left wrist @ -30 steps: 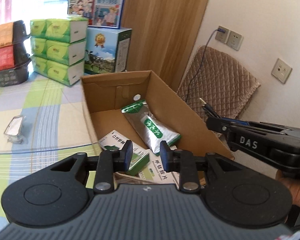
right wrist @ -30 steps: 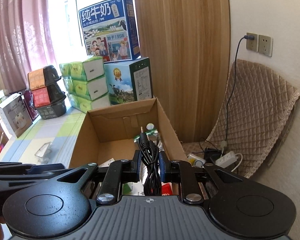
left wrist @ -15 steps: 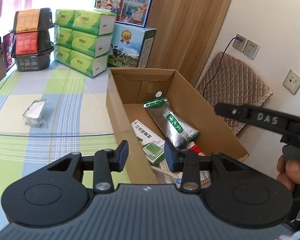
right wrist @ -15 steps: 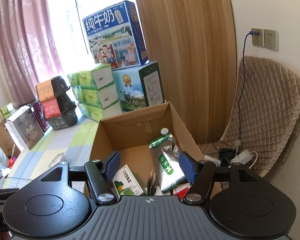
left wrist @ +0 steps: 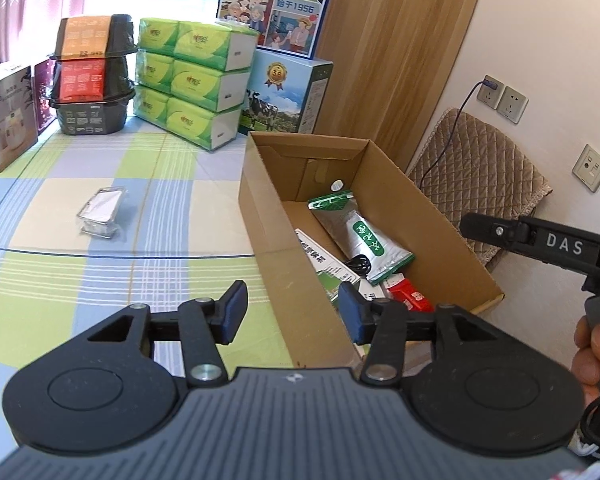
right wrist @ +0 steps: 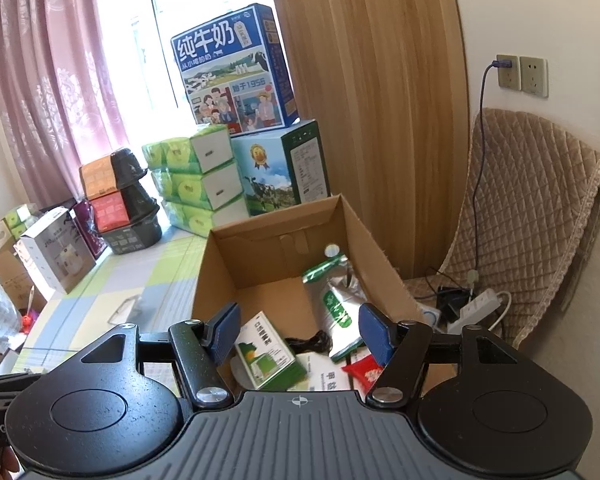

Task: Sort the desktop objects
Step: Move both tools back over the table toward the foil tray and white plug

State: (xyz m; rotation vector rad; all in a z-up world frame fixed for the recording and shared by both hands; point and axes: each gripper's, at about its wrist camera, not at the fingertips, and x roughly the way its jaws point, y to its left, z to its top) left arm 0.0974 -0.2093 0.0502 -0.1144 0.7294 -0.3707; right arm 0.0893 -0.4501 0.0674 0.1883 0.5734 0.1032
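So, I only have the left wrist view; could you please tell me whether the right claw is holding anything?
Observer: No. The right claw is open and empty, poised over the box.
Operator: Thank you. Is there anything to the right of the box that I cannot see?
Observer: Yes. A white power strip with cables lies there, at the foot of the quilted cover.

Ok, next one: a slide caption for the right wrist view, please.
Open right hand-held gripper above a cardboard box holding a black cable, silver pouch and green-and-white carton.
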